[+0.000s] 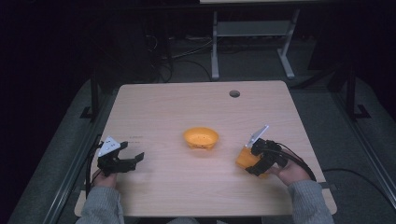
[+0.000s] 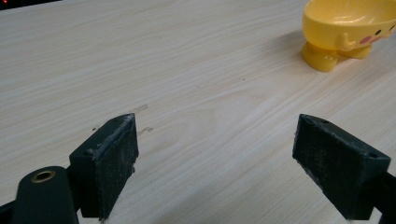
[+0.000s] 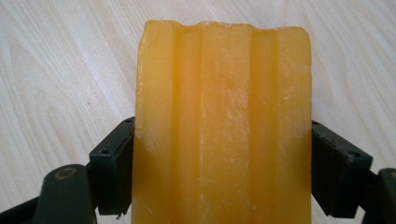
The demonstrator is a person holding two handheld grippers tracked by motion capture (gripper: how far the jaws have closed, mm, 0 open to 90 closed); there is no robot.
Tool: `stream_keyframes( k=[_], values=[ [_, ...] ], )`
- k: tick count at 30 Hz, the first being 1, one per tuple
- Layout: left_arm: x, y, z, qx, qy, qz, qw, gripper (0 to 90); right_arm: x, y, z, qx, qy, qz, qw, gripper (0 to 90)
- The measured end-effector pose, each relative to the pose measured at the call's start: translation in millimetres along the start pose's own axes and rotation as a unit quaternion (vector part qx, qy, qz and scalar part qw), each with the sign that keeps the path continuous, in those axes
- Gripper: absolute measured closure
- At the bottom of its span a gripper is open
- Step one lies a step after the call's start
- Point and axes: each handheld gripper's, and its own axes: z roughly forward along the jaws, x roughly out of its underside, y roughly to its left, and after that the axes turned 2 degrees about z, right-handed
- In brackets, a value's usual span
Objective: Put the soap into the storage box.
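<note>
Table (image 1: 163,112): I see pale wood, mostly bare, with a round cable hole (image 1: 234,94) at the far right.
Bowl (image 1: 201,138): a yellow-orange bowl on stubby feet stands at mid-table, between my two grippers and apart from both; in the left gripper view it sits far right (image 2: 348,32).
Block (image 3: 224,126): a ribbed orange block, waxy-looking, is clamped at the near right of the table (image 1: 245,158), low over or on the wood; I cannot tell which.
Right gripper (image 1: 256,161): its jaws press on the block's two long sides, pinching it squarely.
Left gripper (image 1: 133,158): jaws spread wide, nothing between them, hanging over bare wood at the near left.
Progress: I judge the grasp done; carrying the block to the bowl, if that is the goal, remains.
Obstacles: nothing lies between block and bowl; the bowl's rim is the one edge to clear.
</note>
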Motion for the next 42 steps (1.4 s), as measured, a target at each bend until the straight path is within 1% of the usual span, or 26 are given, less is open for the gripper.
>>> stream_keyframes(
  k=[7,8,11,12,16,17,24,26,27,29,32,34,36,37,38,41,42],
  values=[
    [0.1,-0.3,0.4,0.001,-0.003,-0.003,1.0,13.8,-5.6,-1.7,-4.7,0.0,-0.003,-0.003,1.0,21.3],
    [0.1,-0.3,0.4,0.001,-0.003,-0.003,1.0,13.8,-6.4,-2.3,-5.2,-0.004,-0.006,-0.005,1.0,21.3],
    [0.2,-0.2,0.5,0.001,-0.003,-0.003,1.0,13.8,-7.1,-3.4,-5.3,-0.003,-0.008,-0.004,1.0,21.3],
    [0.2,-0.2,0.4,0.001,-0.002,-0.002,1.0,13.8,-8.0,-4.5,-5.3,-0.007,-0.009,-0.003,0.9999,21.3],
    [0.1,-0.3,0.3,0.0,-0.002,-0.002,1.0,13.8,-10.6,-6.2,-5.8,-0.006,-0.011,-0.005,0.9999,21.3],
    [0.1,-0.3,0.4,0.0,-0.002,-0.003,1.0,13.8,-12.0,-6.4,-6.4,-0.009,-0.013,-0.004,0.9999,21.3],
    [0.0,-0.3,0.0,0.001,-0.004,-0.003,1.0,13.8,-23.7,-6.8,-10.4,-0.008,-0.014,-0.017,0.9997,21.3],
    [-0.1,-0.3,-0.5,0.001,-0.001,-0.003,1.0,13.8,-27.8,-7.4,-11.2,-0.006,-0.014,-0.021,0.9997,21.3],
    [0.1,-0.4,-0.2,0.002,-0.003,-0.003,1.0,13.8,-29.9,-7.9,-11.4,-0.006,-0.014,-0.026,0.9996,21.3],
    [0.0,-0.4,-0.1,0.001,-0.002,-0.003,1.0,13.8,-36.3,-8.6,-12.4,-0.007,-0.013,-0.032,0.9994,21.3],
    [0.0,0.1,0.0,0.001,-0.002,-0.003,1.0,13.9,-40.5,-9.2,-13.1,-0.008,-0.018,-0.039,0.9991,21.3],
    [0.1,0.1,-0.1,0.001,-0.003,-0.004,1.0,13.8,-44.9,-9.6,-14.2,-0.013,-0.02,-0.04,0.9989,21.3],
    [0.1,0.0,0.0,0.001,-0.004,-0.005,1.0,13.8,-51.4,-10.2,-14.6,-0.013,-0.019,-0.044,0.9988,21.3],
    [0.1,0.1,0.1,0.001,-0.003,-0.004,1.0,13.8,-51.4,-10.2,-14.6,-0.013,-0.019,-0.044,0.9988,21.3],
    [0.1,-0.1,0.3,0.002,-0.003,-0.004,1.0,13.8,-55.3,-11.0,-14.0,-0.012,-0.021,-0.049,0.9985,21.3],
    [-0.1,-0.8,0.6,0.003,-0.003,-0.002,1.0,13.8,-59.1,-11.3,-13.3,-0.015,-0.02,-0.049,0.9985,21.3],
    [-0.3,-0.8,0.6,0.003,-0.004,-0.002,1.0,13.8,-61.1,-11.6,-12.8,-0.015,-0.019,-0.054,0.9983,21.3]
  ],
)
